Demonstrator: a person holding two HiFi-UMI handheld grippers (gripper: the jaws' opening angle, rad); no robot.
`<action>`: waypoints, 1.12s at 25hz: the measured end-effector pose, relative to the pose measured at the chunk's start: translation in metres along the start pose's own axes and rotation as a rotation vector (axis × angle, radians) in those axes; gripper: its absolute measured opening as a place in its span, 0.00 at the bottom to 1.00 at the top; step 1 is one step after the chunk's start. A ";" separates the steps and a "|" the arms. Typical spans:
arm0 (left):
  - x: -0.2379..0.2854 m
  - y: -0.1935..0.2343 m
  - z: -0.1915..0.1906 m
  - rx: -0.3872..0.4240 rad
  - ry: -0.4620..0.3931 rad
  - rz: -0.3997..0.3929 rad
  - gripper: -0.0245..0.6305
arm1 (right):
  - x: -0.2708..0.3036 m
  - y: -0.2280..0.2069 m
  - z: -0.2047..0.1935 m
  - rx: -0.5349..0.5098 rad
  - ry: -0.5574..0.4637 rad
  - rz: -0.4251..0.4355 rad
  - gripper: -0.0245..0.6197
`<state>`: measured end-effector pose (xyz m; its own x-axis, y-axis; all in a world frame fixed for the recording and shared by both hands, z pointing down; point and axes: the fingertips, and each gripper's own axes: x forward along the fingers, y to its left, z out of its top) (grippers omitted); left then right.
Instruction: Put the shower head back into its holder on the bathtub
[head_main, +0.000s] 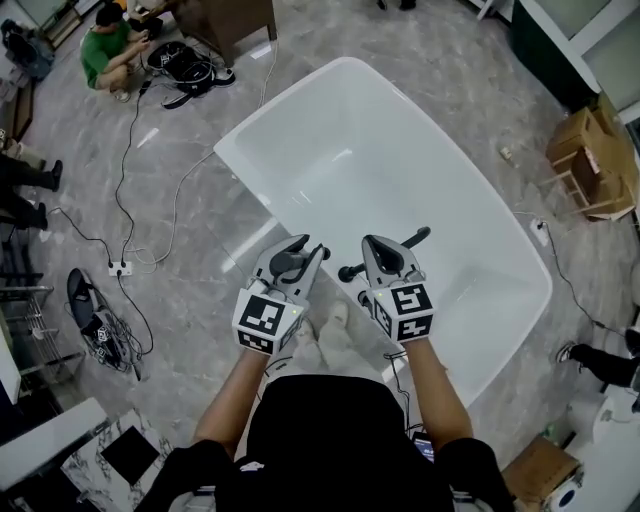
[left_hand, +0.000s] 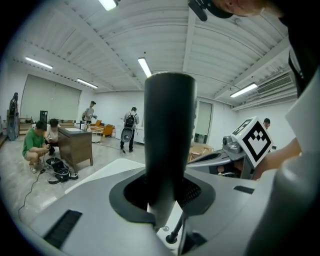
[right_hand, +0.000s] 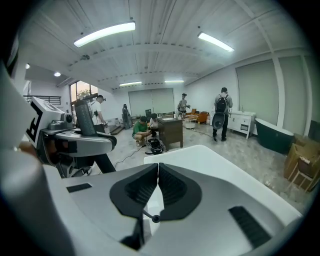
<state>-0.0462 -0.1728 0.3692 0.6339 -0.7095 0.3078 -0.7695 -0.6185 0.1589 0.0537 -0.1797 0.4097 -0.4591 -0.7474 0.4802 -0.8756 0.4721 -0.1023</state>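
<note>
— Where's the shower head (left_hand: 169, 145)?
— In the left gripper (left_hand: 163, 194). It's a dark, round handle standing up between the jaws, which pinch it on both sides. In the right gripper view the same dark rod (right_hand: 85, 119) leans a little and sticks out above and below the left gripper.
— And from above?
— In the head view it's only a dark shape (head_main: 291, 263) inside the left gripper (head_main: 300, 256), over the near rim of the white bathtub (head_main: 360, 170).
— The other claw?
— The right gripper (right_hand: 158, 169) has its pads pressed together with nothing between them. In the head view it (head_main: 386, 247) sits just beside the left one, also over the near rim.
— Anything between them?
— A black fitting (head_main: 352, 271) with a knob end, and a black lever (head_main: 415, 238) poking out past the right gripper. I can't tell which part is the holder.
— Around the tub?
— Grey stone floor, cables running to a power strip (head_main: 120, 268), a person in a green shirt (head_main: 105, 50) crouching far off, and cardboard boxes (head_main: 590, 160) on the right.
</note>
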 end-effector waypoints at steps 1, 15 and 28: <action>0.004 0.001 -0.007 -0.007 0.008 0.003 0.21 | 0.003 -0.002 -0.005 0.001 0.008 0.002 0.07; 0.038 0.036 -0.090 -0.058 0.079 0.039 0.21 | 0.050 -0.012 -0.077 0.043 0.124 0.033 0.07; 0.077 0.039 -0.163 -0.086 0.161 0.008 0.21 | 0.080 -0.019 -0.126 0.103 0.188 0.044 0.07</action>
<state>-0.0403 -0.1971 0.5518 0.6127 -0.6467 0.4542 -0.7825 -0.5772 0.2337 0.0527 -0.1898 0.5602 -0.4696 -0.6220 0.6265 -0.8704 0.4452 -0.2103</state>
